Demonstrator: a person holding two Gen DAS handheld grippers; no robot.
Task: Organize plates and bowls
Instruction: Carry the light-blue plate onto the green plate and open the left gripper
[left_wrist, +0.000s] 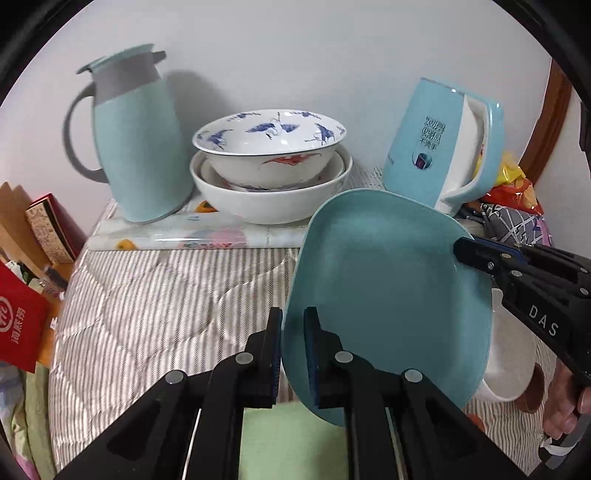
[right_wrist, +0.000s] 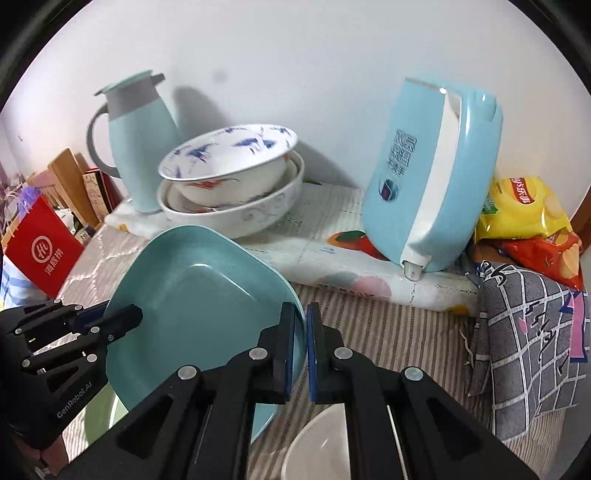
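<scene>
Both grippers clamp the teal plate (left_wrist: 384, 291) by opposite edges, the left gripper (left_wrist: 293, 350) pinching its near rim and the right gripper (right_wrist: 301, 347) nipping the far side, so it hangs tilted above the striped cloth (left_wrist: 155, 306), probably to keep such a wide, slick dish from slipping. Further back, against the wall, a crane-painted bowl (left_wrist: 269, 144) sits nested in a larger white bowl (left_wrist: 266, 199), between a teal jug (left_wrist: 136, 147) and a blue kettle (left_wrist: 436, 147). Another white bowl (right_wrist: 317, 446) waits just below the plate, likely where stacking goes next.
</scene>
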